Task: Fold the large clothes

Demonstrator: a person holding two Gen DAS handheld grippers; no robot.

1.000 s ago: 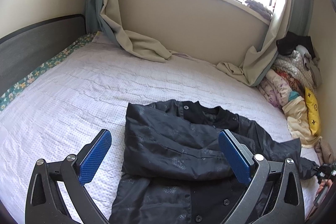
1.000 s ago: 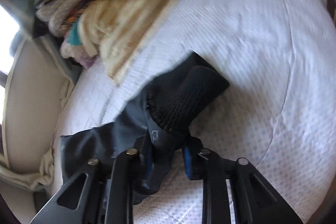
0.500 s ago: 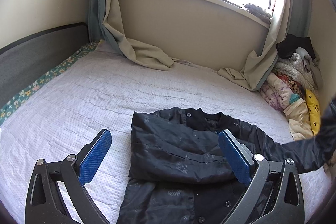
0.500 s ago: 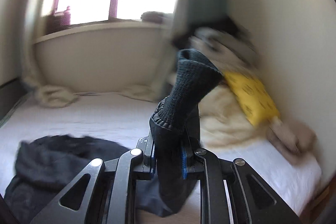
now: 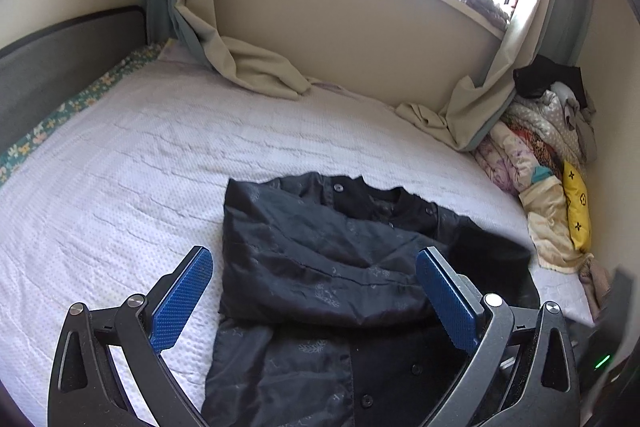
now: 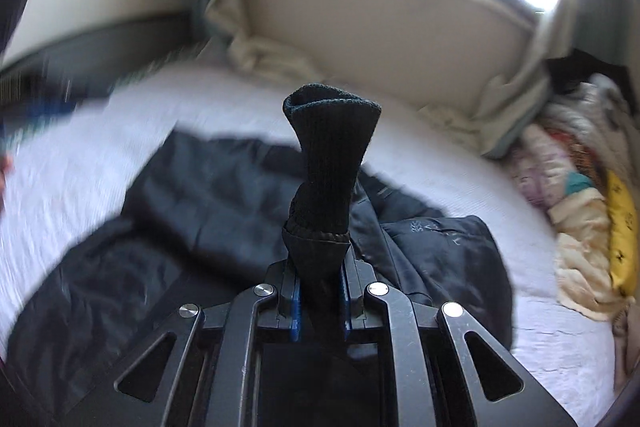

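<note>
A dark button-up jacket [image 5: 304,227] lies on the white bed sheet [image 5: 160,155], its left sleeve folded across the chest. My left gripper [image 5: 312,255] hovers open just above its middle, with nothing between the blue pads. In the right wrist view my right gripper [image 6: 320,279] holds the jacket's right sleeve near its black knit cuff [image 6: 332,147], which stands up past the fingertips. Its jaws are closing tighter on the fabric. The sleeve is lifted over the jacket body [image 6: 192,207]. It shows as a dark blur [image 5: 492,259] in the left wrist view.
A heap of folded bedding [image 5: 540,155] with a yellow pillow [image 5: 576,203] fills the right edge of the bed. Beige curtains [image 5: 248,67] drape onto the sheet below the window. A grey headboard [image 5: 60,67] runs along the left. A dark device with a green light [image 5: 600,361] sits at lower right.
My right gripper rolled upright and carried the sleeve from the bed's right side in over the jacket. The left gripper stayed open and nearly still.
</note>
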